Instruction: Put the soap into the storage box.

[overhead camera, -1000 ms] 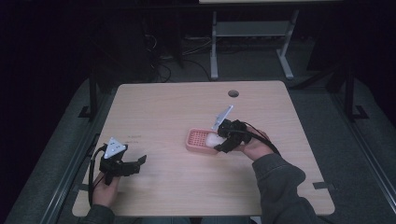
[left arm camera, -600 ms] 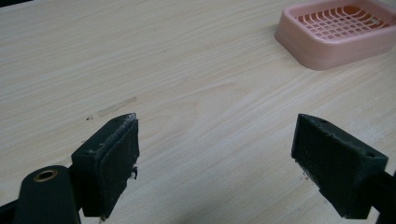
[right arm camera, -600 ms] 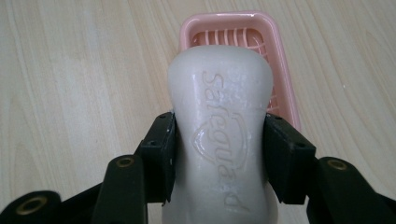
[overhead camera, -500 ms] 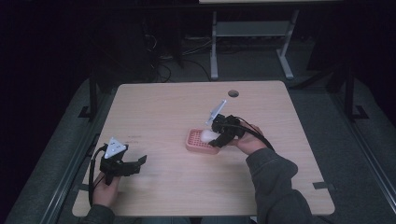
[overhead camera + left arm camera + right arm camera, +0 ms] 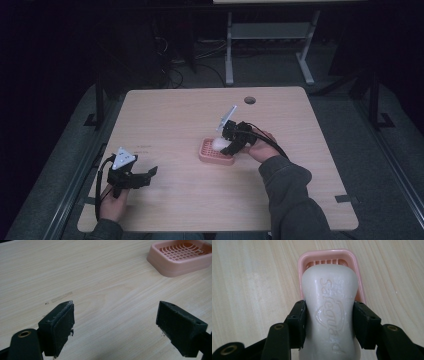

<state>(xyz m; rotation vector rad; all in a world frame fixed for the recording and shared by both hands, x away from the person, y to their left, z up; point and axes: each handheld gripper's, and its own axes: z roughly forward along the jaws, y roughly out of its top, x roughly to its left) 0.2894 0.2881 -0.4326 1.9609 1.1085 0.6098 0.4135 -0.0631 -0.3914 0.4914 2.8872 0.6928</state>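
Observation:
A white bar of soap (image 5: pixel 329 312) with a raised brand name is clamped between the jaws of my right gripper (image 5: pixel 329 322), which is shut on it. The bar hangs just above a pink slotted soap dish (image 5: pixel 326 258). In the high view the right gripper (image 5: pixel 227 144) holds the soap (image 5: pixel 218 143) over the dish (image 5: pixel 212 156) at the table's middle. My left gripper (image 5: pixel 145 175) rests near the front left corner, open, nothing between its jaws. Its own view has the open gripper (image 5: pixel 116 325) over bare wood, with the dish (image 5: pixel 180 257) at upper right.
The light wooden table (image 5: pixel 175 120) has a round cable hole (image 5: pixel 250 100) at the back. A metal stand (image 5: pixel 270 35) and cables lie on the dark floor behind. Cables trail from both grippers.
My right gripper has carried the soap a little left and tilted down over the dish. The left gripper has stayed put.

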